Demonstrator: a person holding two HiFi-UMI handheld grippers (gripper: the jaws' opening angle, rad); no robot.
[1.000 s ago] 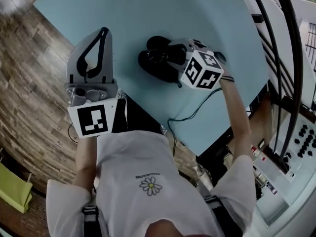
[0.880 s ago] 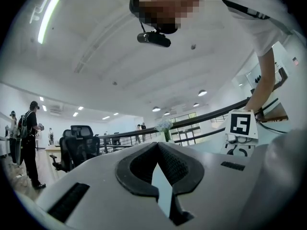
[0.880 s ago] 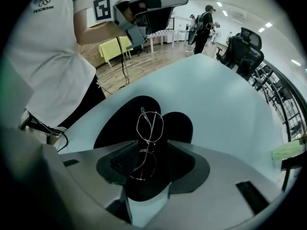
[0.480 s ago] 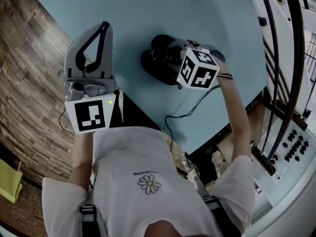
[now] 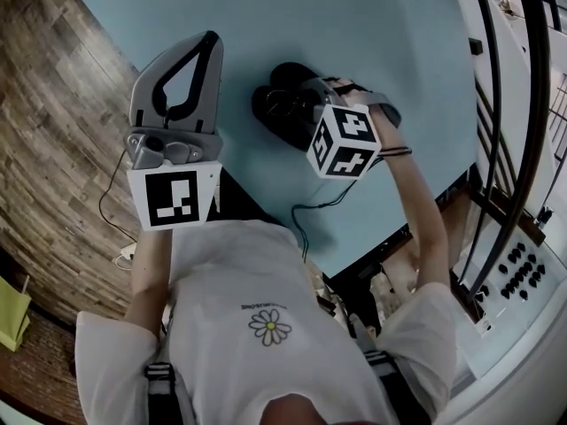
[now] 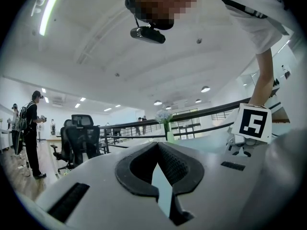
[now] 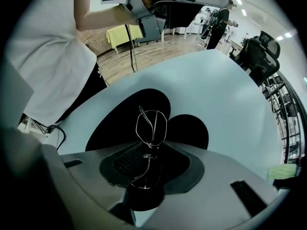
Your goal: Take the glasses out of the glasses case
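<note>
A black glasses case (image 5: 276, 118) lies open on the light blue table (image 5: 372, 25); its two dark halves (image 7: 122, 116) spread below my right gripper. Thin wire-rimmed glasses (image 7: 151, 127) stand up out of it, one lens beyond the jaw tips and the other between the pads. My right gripper (image 7: 152, 150) points steeply down over the case (image 5: 306, 109), its jaws closing around the glasses with a gap still showing on either side. My left gripper (image 5: 205, 50) is held level over the table's left edge, away from the case, shut with nothing in it (image 6: 158, 150).
Wooden floor (image 5: 53, 149) lies left of the table. A thin cable (image 5: 306, 211) hangs over the near table edge. Black railings (image 5: 509, 104) and a panel with knobs (image 5: 523, 273) stand at the right. Office chairs (image 6: 79, 133) and a standing person (image 6: 31, 128) show far off.
My right gripper has sunk closer onto the open case and its marker cube has drifted left. The left gripper has shifted slightly right and lower. The case has not moved.
</note>
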